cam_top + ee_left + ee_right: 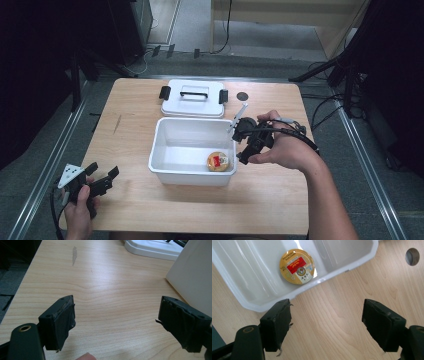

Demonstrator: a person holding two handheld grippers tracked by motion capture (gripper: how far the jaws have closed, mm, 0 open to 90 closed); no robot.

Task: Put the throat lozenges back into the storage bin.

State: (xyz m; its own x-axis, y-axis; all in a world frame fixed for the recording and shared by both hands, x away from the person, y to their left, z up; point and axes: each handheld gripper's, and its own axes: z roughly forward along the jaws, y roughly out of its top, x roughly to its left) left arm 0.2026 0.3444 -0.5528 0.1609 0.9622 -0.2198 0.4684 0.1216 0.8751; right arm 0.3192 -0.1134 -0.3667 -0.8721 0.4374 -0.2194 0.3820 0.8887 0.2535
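A white plastic bin (172,145) stands in the middle of the wooden table. A round gold tin with a red label (218,161) lies flat in its front right corner, also seen as the tin (297,266) in the right gripper view. My right gripper (240,142) hovers just right of the bin's right wall (342,268), open and empty (327,325). My left gripper (102,177) rests near the table's front left corner, open with nothing between its jaws (116,322). The bin's side (192,277) shows at the right of the left gripper view.
The bin's white lid (194,98) with black latches and handle lies flat behind the bin. A dark round hole (242,96) marks the tabletop right of the lid. A grey streak (74,252) is on the wood at left. Black stands and cables ring the table.
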